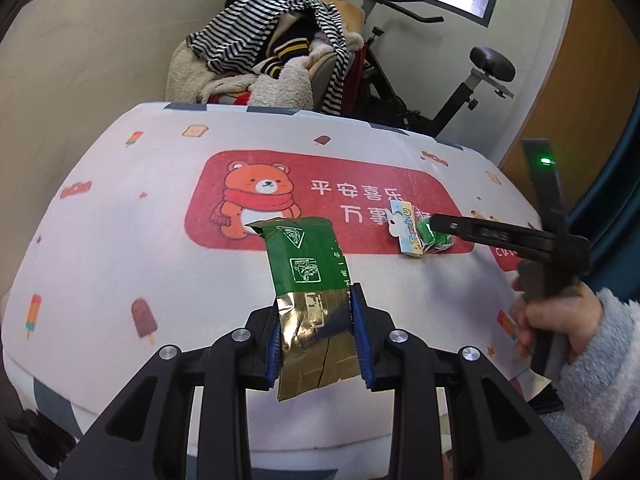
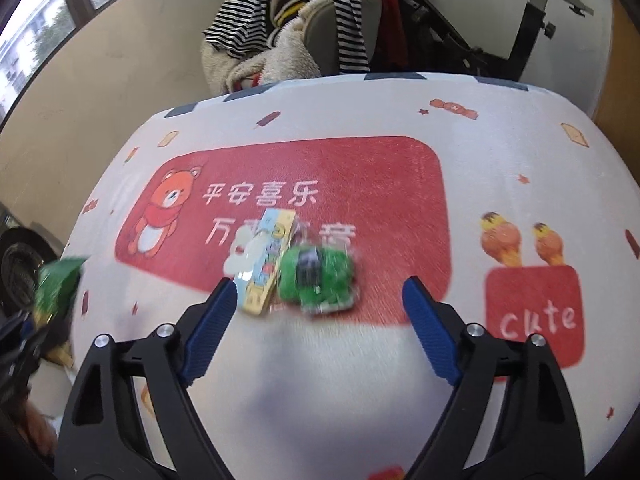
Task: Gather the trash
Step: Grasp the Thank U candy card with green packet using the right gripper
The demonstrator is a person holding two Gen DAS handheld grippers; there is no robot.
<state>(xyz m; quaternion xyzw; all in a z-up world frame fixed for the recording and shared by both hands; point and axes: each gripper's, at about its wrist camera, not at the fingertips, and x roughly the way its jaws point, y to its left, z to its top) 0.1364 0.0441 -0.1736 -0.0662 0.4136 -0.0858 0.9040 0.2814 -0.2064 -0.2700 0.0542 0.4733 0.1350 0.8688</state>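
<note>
My left gripper (image 1: 316,308) is shut on the gold end of a green and gold wrapper (image 1: 304,256), which hangs above the printed tablecloth (image 1: 120,240). That wrapper (image 2: 60,280) shows blurred at the left edge of the right wrist view. A small packet (image 2: 316,272), a green toy on a pale printed card, lies on the red panel of the cloth. My right gripper (image 2: 320,286) stands open just short of it, one finger on each side, neither touching. From the left wrist view the packet (image 1: 416,232) lies at the right, under a black finger (image 1: 472,232) held by a hand (image 1: 560,320).
A chair piled with striped and fleecy clothes (image 1: 272,52) stands behind the table's far edge. An exercise bike (image 1: 460,92) stands at the back right. A wooden door (image 1: 580,100) is on the right. A dark round object (image 2: 20,260) sits low at the left.
</note>
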